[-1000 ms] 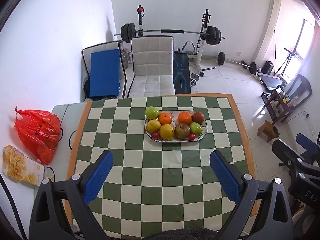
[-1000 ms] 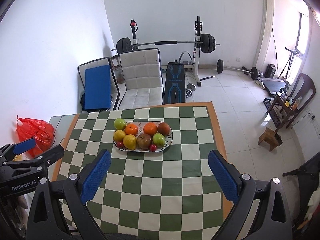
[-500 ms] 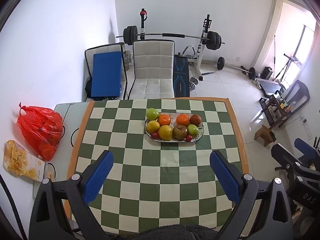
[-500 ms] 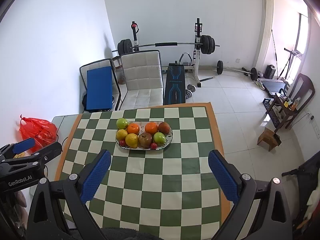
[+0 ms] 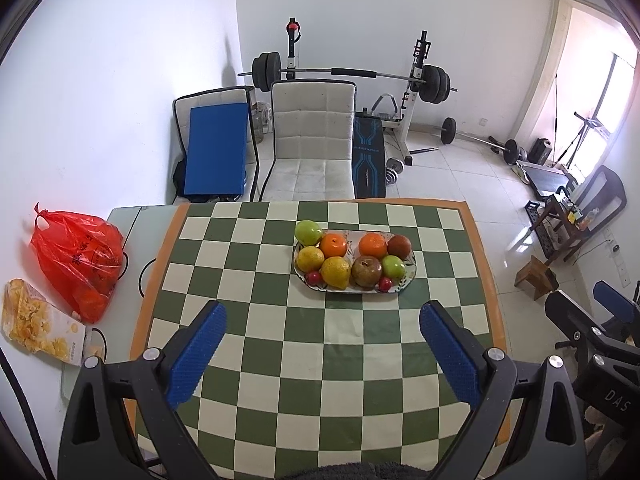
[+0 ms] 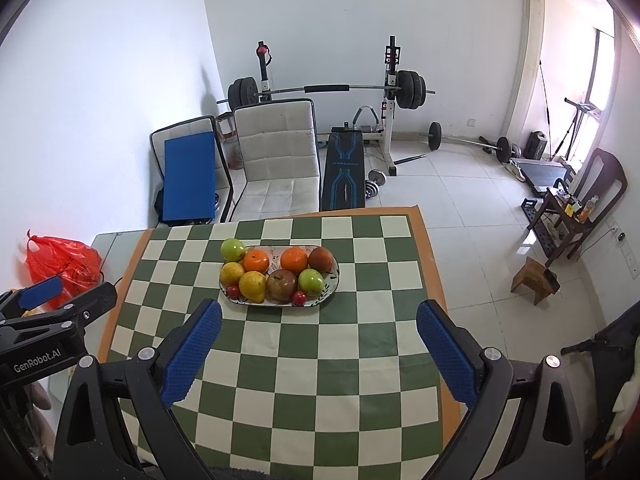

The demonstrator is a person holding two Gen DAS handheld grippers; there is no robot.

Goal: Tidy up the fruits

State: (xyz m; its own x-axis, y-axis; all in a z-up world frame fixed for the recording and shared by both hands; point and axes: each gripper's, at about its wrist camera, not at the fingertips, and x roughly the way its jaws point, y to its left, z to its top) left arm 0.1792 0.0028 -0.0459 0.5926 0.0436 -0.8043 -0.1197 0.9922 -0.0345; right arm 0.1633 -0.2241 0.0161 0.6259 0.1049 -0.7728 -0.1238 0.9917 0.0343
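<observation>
Both claws (image 5: 322,344) (image 6: 319,342) gape wide (empty).

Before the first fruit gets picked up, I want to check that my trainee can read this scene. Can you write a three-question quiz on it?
1. True or false: the oval patterned ceramic plate of fruit sits on the green-and-cream checkered tablecloth.
2. Which fruit lies at the plate's far-left end? A) light green apple B) dark red apple C) small red round fruit
3. Fill in: the left gripper and right gripper both hold ____.

Key: 1 true; 2 A; 3 nothing, since both sets of blue-padded jaws stand wide open short of the plate.
</observation>
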